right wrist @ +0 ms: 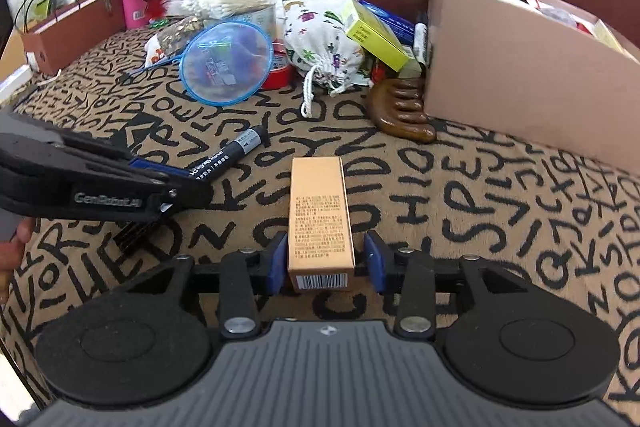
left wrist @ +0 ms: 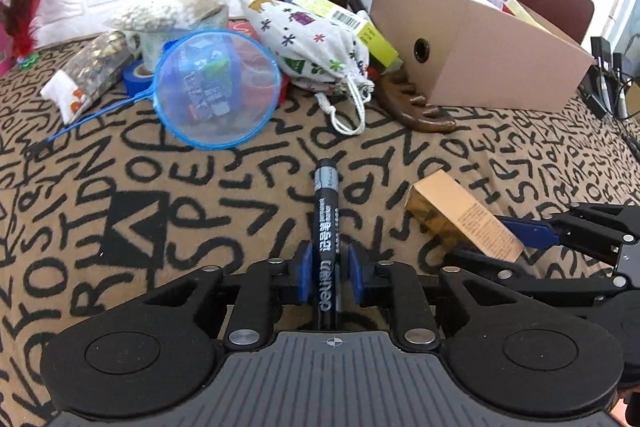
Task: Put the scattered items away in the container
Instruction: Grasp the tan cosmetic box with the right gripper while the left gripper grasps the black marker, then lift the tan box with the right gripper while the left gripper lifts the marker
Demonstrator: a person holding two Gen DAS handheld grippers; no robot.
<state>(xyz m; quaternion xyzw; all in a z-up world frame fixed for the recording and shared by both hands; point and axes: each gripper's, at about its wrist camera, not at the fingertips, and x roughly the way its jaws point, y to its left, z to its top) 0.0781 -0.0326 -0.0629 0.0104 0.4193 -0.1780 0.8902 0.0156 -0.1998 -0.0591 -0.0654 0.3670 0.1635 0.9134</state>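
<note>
A black marker [left wrist: 326,211] lies on the letter-patterned blanket, pointing away, its rear end between the blue pads of my left gripper [left wrist: 330,259]. A thin gap shows on each side, so the jaws stand open around it. A small gold carton [right wrist: 318,199] lies lengthwise between the pads of my right gripper [right wrist: 326,247]; the right pad stands clear of it, so this gripper is open too. The carton [left wrist: 460,215] and the marker [right wrist: 236,151] each show in the other view. The cardboard box [left wrist: 500,43], holding several items, stands at the back right.
A pile sits left of the box: a blue mesh net [left wrist: 216,87], a printed drawstring pouch [left wrist: 316,43], a yellow-green carton [left wrist: 372,35], a wooden comb [left wrist: 416,107], blue tape [left wrist: 134,77] and red tape [right wrist: 280,67]. Cables [left wrist: 604,83] lie at the far right.
</note>
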